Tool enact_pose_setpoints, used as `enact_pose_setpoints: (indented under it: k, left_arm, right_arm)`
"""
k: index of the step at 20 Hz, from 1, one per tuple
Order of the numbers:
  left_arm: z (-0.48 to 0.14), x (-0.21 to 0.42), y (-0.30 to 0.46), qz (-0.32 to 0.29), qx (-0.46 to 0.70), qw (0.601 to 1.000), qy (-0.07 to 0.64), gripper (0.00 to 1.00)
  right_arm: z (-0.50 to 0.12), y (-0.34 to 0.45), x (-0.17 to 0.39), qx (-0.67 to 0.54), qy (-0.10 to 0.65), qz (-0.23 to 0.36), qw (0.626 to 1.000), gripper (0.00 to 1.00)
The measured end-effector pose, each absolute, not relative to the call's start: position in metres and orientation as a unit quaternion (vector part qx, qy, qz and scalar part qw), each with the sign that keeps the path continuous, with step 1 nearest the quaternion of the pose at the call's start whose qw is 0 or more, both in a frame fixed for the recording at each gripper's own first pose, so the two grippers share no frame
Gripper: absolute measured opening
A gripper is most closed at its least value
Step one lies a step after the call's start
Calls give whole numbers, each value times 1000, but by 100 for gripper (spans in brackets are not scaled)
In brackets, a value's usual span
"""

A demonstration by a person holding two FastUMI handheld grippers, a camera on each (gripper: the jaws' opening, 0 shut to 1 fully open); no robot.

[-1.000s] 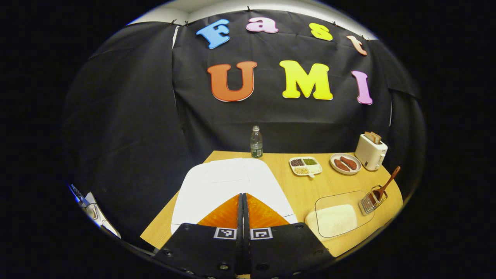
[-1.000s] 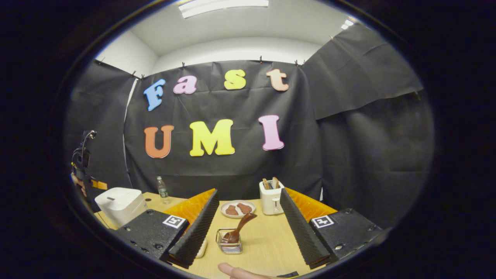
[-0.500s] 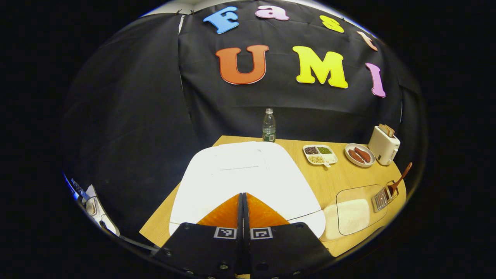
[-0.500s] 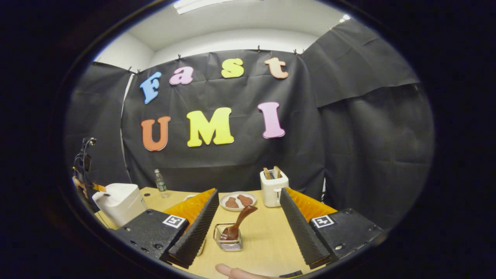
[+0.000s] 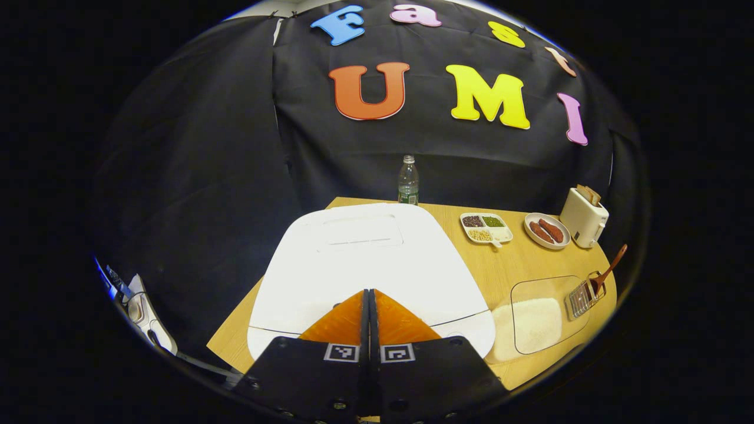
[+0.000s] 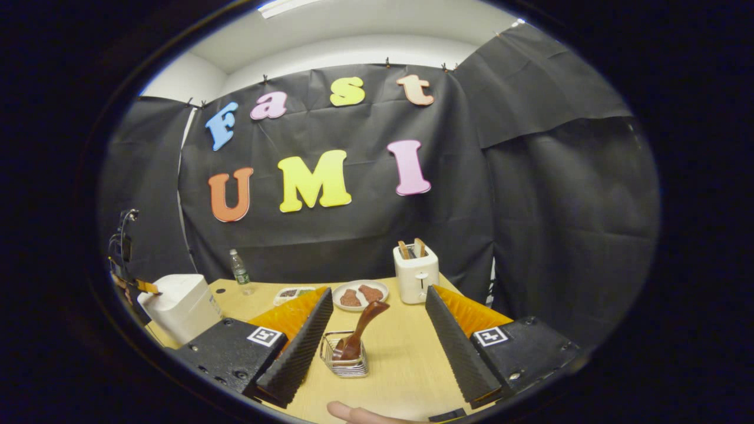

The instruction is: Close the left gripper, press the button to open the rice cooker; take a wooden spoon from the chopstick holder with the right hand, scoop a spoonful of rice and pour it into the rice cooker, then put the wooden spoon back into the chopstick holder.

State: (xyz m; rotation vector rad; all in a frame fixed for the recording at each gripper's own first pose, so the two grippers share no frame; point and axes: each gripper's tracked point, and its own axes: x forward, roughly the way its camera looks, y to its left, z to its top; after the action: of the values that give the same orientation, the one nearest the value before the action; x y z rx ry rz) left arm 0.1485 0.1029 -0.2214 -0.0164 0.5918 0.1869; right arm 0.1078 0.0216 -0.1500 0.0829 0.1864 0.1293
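The white rice cooker [image 5: 365, 265] sits lid-down right under my left gripper [image 5: 369, 292], whose fingers are shut together over the lid's front edge. In the right gripper view the rice cooker [image 6: 179, 306] stands at the table's left. My right gripper [image 6: 377, 306] is open, its fingers spread either side of the wire chopstick holder [image 6: 344, 356], which carries the wooden spoon [image 6: 360, 330] leaning right. The chopstick holder [image 5: 580, 297] and wooden spoon [image 5: 609, 271] also appear at the right in the left gripper view, beside a clear box of rice [image 5: 530, 321].
On the wooden table [image 6: 400, 365] stand a water bottle [image 5: 407, 181], a divided dish of grains [image 5: 486, 228], a plate of sausages [image 5: 546, 230] and a white toaster [image 5: 583, 217] with bread. A fingertip [image 6: 347, 411] shows at the near table edge.
My left gripper has come closer and lower over the rice cooker lid, which now looks larger. My right gripper has drifted slightly nearer the chopstick holder, still open.
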Motion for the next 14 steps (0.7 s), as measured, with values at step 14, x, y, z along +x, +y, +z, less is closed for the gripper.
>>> enact_pose_setpoints:
  k: [14]
  left_arm:
    - [-180,147,107,99,-7,971,219,0]
  right_arm:
    - [-141,27,75,20,100,71,992,99]
